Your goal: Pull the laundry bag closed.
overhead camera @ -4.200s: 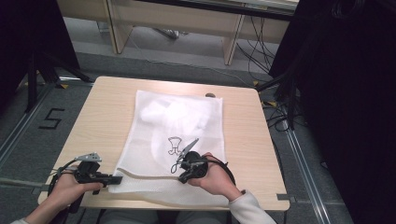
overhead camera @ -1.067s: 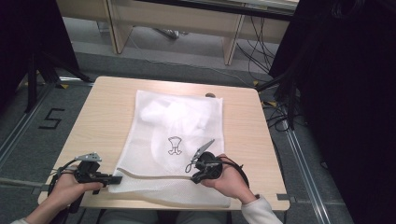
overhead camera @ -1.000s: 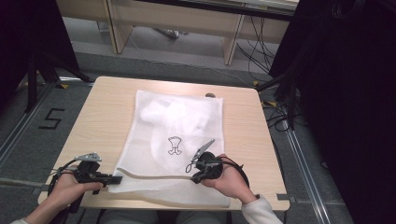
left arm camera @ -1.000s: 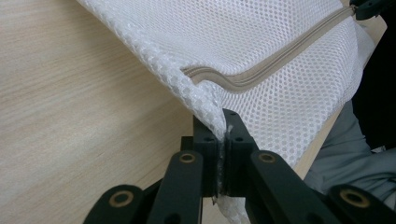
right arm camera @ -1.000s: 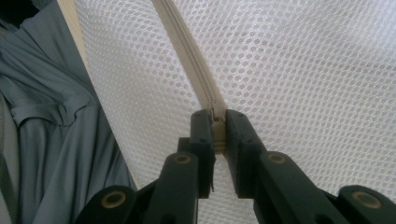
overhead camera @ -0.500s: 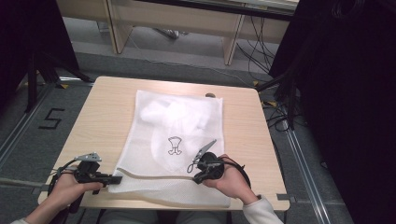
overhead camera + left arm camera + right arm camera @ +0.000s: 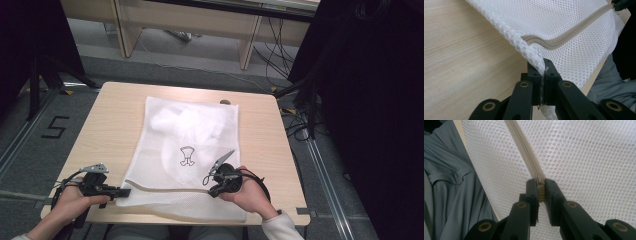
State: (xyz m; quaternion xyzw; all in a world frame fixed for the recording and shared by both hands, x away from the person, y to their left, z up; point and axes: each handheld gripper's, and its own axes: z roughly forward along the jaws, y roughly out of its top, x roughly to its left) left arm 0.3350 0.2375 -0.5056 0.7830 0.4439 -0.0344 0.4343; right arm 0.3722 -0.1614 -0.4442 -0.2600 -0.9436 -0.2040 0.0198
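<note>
A white mesh laundry bag [image 7: 187, 155] is spread flat on the wooden table [image 7: 107, 130], its zipper [image 7: 167, 189] running along the edge nearest the person, with a pale garment bearing a small dark print [image 7: 187, 156] visible through the mesh. The zipper's slider [image 7: 540, 188] is pinched between the closed jaws of the right gripper [image 7: 212, 176], at the zipper's right-hand part, apparently so that it can be drawn along the track. The bag's near-left corner [image 7: 537, 61], just beyond the zipper's left end, is clamped in the closed jaws of the left gripper [image 7: 125, 191], most likely to keep the fabric taut and the bag anchored while the slider is worked. From the zipper outward, the bag's body lies beyond both grippers, towards the far side of the table; the person's grey clothing [image 7: 454, 192] is seen just past the table's near edge.
</note>
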